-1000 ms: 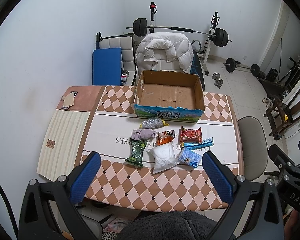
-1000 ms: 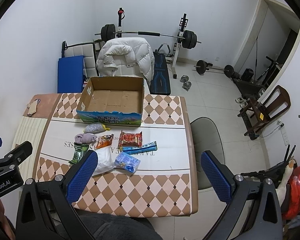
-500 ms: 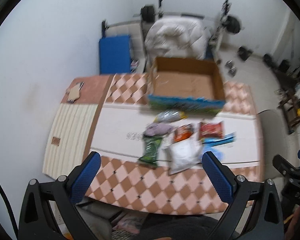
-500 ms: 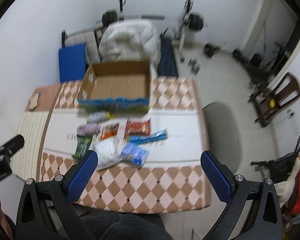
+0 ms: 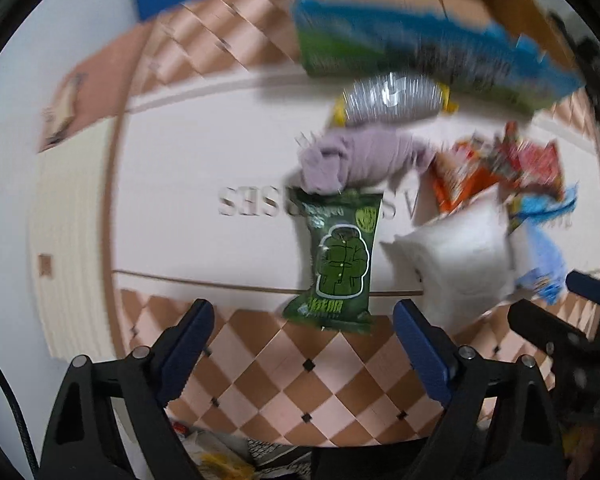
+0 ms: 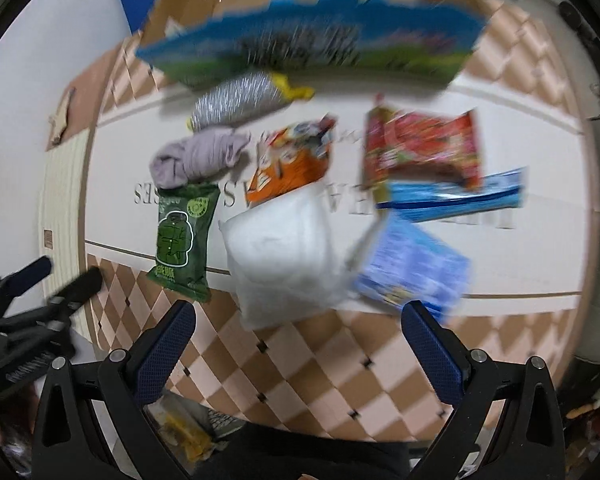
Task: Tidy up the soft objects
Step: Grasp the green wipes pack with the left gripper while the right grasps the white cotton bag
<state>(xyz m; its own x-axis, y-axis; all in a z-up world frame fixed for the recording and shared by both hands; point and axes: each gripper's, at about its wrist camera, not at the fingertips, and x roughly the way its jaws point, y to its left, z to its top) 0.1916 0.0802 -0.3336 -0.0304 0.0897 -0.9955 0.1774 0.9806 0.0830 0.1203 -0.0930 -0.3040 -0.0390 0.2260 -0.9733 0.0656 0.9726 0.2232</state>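
Note:
Several soft packets lie on the table in front of an open cardboard box [image 6: 316, 48]. A green snack packet [image 5: 338, 264] lies just ahead of my open, empty left gripper [image 5: 300, 344]. A white pillow-like bag [image 6: 284, 252] lies just ahead of my open, empty right gripper [image 6: 296, 344]. Around them lie a lilac cloth [image 5: 356, 158], a silver packet [image 5: 392, 98], an orange packet [image 6: 292, 166], a red packet [image 6: 420, 148] and blue packets [image 6: 412, 268]. The green packet also shows in the right wrist view [image 6: 182, 240]. Both views are motion-blurred.
The table [image 5: 260, 380] has a checked cloth near its front edge and a white middle band with lettering. The box shows in the left wrist view [image 5: 420, 36] at the back right. My left gripper shows at the left of the right wrist view [image 6: 32, 292].
Both grippers have dropped down and moved forward toward the table, so the packets now loom large. Both stay open and empty.

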